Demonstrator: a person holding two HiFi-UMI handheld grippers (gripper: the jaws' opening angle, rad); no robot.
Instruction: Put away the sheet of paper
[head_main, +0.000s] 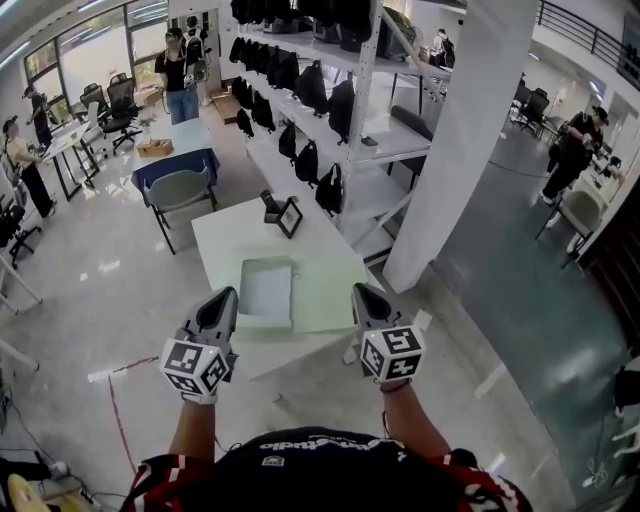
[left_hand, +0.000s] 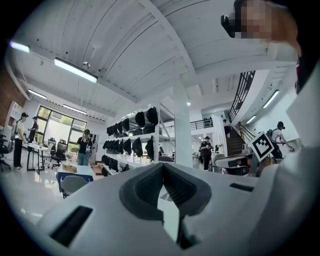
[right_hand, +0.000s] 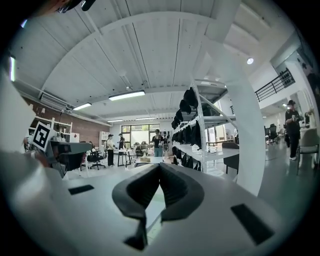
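A white sheet of paper (head_main: 267, 290) lies in the left half of an open pale green file box (head_main: 328, 296) on a white table (head_main: 226, 238). My left gripper (head_main: 224, 300) hangs over the table's near edge just left of the box, and my right gripper (head_main: 363, 295) is held just right of the open lid. Both point level, away from me. In the left gripper view the left gripper (left_hand: 162, 166) has its jaw tips touching with nothing between them. The right gripper (right_hand: 159, 165) looks the same in its own view, tips together and empty. Neither gripper touches the box.
A black stand and a small framed card (head_main: 281, 214) sit at the table's far end. A grey-green chair (head_main: 181, 190) and a blue-covered table (head_main: 177, 150) stand beyond. Shelves of black backpacks (head_main: 310, 95) and a white pillar (head_main: 455, 150) are to the right. Several people stand about the room.
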